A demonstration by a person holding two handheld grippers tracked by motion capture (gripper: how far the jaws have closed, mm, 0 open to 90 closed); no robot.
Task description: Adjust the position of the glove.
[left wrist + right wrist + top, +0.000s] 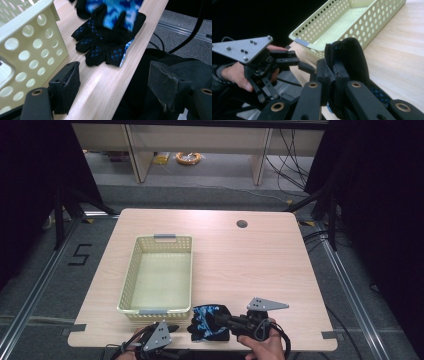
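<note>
High view first: the right gripper (220,319) lies low over the near edge of the table (260,265), its jaws pointing toward the left gripper (175,327), and they are clamped on a black and blue glove (209,321). That glove bunches up around the jaw tips, partly draped on the wood just ahead of them. The left gripper sits just beside it at the table's near edge, its jaws aimed at the gloves and standing wide with nothing between them.

From the left gripper view, a second glove (105,42) lies flat on the wood straight ahead of the two spread pads, palm side up with blue dotted patches on its fingers. The gripped glove (113,12) hangs blurred above and beyond it. Off to that gripper's left, close by the left pad, stands the perforated wall of the pale yellow basket (30,42).

From the right gripper view, the black cuff of the held glove (348,57) is pinched tight between the two pads and rises above them. Beyond it sits the basket (342,25), and to the left of the jaws the other gripper (307,67) with its grey plate is held in a hand (235,73). I see the basket just ahead of both tools in the high view, its near rim (155,311) close to the left gripper's tips.
</note>
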